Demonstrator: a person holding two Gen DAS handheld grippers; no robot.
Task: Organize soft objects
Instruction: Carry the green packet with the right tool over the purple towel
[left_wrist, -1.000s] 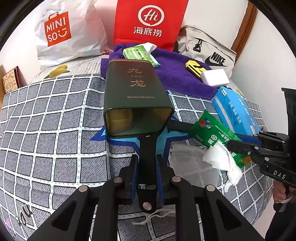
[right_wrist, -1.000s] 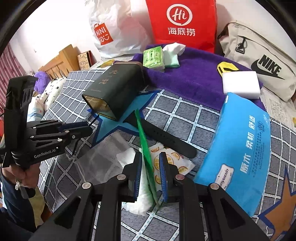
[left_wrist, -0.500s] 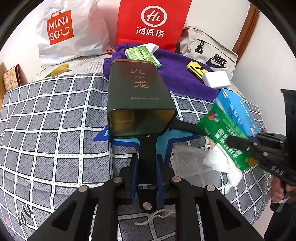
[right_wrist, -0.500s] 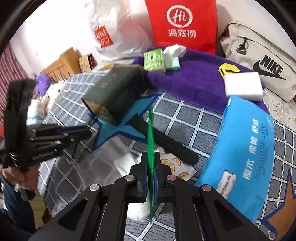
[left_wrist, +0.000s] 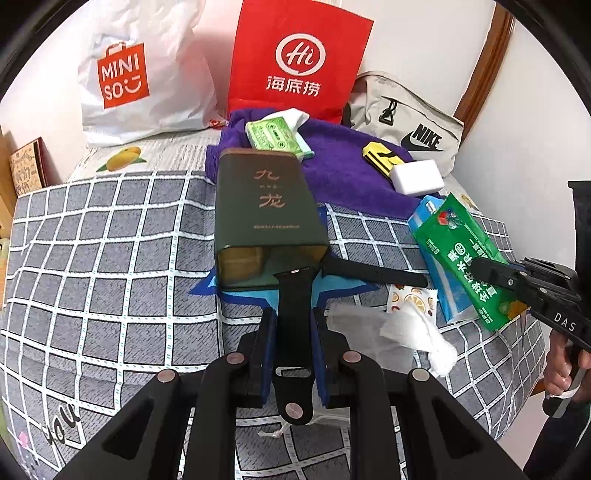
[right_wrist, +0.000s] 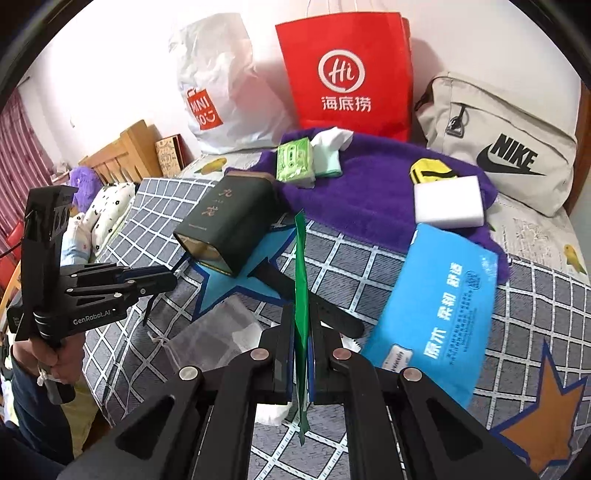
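So the left gripper (left_wrist: 291, 332) has its fingers clamped on a black watch strap (left_wrist: 294, 314), flat between the pads, with the strap's far tip poking right at the open mouth of the dark green tin (left_wrist: 267, 214) lying on its side just ahead. The other black strap (left_wrist: 373, 273) lies on the bed (left_wrist: 110, 258) off to the right of those fingers, running out from under the tin.

The right gripper (right_wrist: 303, 350) has just squeezed shut on the green packet (right_wrist: 301, 295), which it holds edge-on and lifted clear of the checked bedspread, so from its own camera it's just a thin green line between the pads. From the left view you see the packet's printed face, up in the air over the blue tissue pack (right_wrist: 436, 314).

Below the right fingers sit a crumpled white tissue (left_wrist: 417, 332), a clear mesh pouch (right_wrist: 218, 332) and a citrus-print wipe sachet (left_wrist: 410, 299). Past both grippers, the purple towel (right_wrist: 369, 192) carries a white sponge (right_wrist: 448, 201) and a small green tissue pack (right_wrist: 295, 160).
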